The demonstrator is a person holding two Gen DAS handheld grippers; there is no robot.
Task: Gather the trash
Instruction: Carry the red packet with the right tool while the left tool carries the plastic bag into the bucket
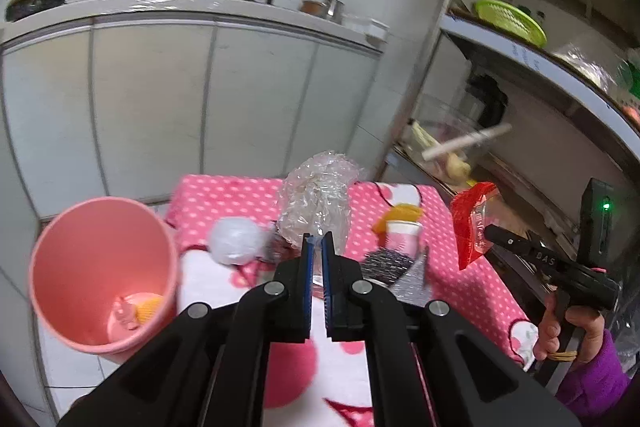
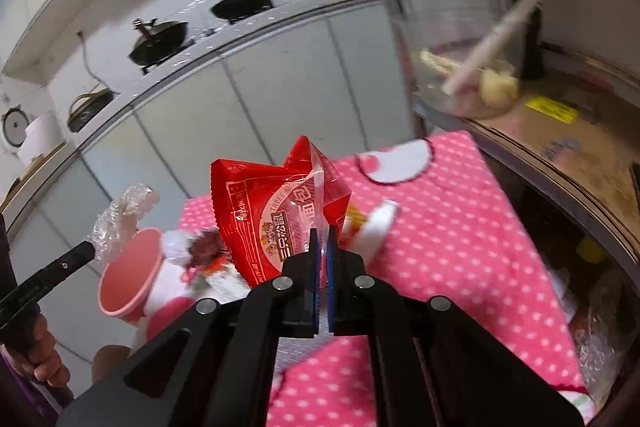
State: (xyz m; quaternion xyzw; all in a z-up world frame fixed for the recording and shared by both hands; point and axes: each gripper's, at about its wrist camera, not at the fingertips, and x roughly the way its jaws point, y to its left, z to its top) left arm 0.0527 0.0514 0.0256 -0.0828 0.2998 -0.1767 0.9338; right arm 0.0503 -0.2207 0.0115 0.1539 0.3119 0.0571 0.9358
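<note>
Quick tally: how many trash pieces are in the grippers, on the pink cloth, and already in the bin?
Held in grippers: 2, clear crumpled plastic, red snack wrapper
On the pink cloth: 4, white wad, paper cup, yellow scrap, dark foil wrapper
In the pink bin: at least 2
Total: at least 8

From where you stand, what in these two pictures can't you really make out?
- Pink bin: its contents are blurred in the left wrist view; only pink and orange shapes show.
- Dark item on the table: smeared by motion and partly hidden behind the left tool.
- Red snack wrapper: its lower edge is hidden by the right tool.
- Crumpled clear plastic: its pinched end is hidden between the left tool's fingers.
</note>
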